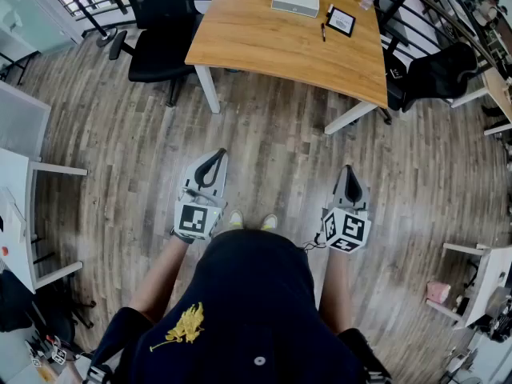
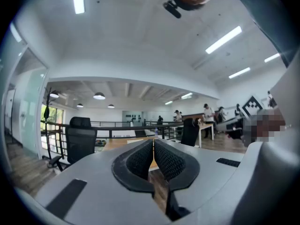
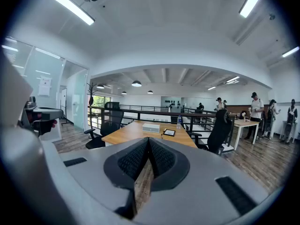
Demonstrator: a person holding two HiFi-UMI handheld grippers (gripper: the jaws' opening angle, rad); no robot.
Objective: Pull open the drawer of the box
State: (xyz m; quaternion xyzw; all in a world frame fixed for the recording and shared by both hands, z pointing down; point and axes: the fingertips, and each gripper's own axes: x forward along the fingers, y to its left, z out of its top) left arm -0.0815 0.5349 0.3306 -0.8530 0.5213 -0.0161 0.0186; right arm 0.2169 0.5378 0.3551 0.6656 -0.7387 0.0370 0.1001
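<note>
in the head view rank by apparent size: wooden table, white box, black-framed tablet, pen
1. light wooden table
2. white flat rectangular box
3. black-framed tablet, somewhat smaller than the box
4. thin black pen

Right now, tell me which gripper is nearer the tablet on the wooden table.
Right. The right gripper hangs almost in line with the tablet, floor between them; the left gripper hangs farther off to its left.

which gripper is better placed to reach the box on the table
Right, probably: both are shut and empty, short of the table, but the right gripper looks straight at the white box; the left gripper barely sees it.
</note>
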